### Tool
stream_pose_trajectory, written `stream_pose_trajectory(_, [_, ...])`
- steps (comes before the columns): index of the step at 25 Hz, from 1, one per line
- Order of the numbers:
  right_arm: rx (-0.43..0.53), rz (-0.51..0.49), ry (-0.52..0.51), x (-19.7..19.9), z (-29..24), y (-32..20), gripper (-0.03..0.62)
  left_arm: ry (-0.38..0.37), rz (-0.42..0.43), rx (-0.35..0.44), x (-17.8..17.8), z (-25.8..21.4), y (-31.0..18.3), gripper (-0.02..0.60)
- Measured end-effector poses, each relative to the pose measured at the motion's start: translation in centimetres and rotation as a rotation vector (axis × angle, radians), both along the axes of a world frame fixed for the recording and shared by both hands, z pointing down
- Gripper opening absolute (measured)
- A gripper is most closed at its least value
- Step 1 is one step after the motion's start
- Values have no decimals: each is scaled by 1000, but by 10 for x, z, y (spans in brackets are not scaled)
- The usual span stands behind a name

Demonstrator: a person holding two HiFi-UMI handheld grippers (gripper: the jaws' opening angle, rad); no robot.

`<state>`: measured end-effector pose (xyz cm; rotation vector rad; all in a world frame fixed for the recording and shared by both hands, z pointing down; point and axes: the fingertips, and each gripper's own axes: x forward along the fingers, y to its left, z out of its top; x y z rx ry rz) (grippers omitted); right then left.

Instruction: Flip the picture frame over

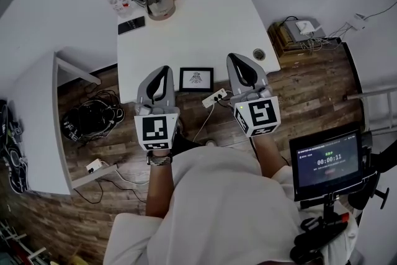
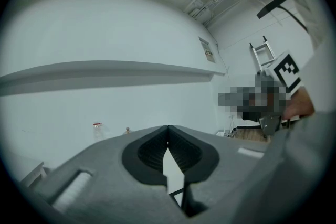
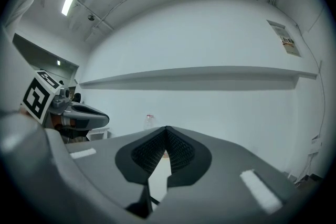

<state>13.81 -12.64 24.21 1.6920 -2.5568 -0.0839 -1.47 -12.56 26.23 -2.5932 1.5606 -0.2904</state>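
The picture frame [image 1: 196, 79] lies flat at the white table's [image 1: 198, 22] near edge, between the left gripper [image 1: 164, 69] and right gripper [image 1: 235, 59], both closed on nothing; it looks light, stiff, perhaps glass-fronted, best pinched by a side rail.

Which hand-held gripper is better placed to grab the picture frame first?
Probably left: the left hand-held gripper sits nearer the picture frame; a white power strip lies by the right hand-held gripper.
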Motion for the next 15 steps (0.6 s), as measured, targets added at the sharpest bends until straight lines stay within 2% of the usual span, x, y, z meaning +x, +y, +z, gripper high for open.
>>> stream_pose_trajectory(15, [-39, -26, -12, 0, 7, 1, 2, -4, 28, 5, 14, -1, 4, 3])
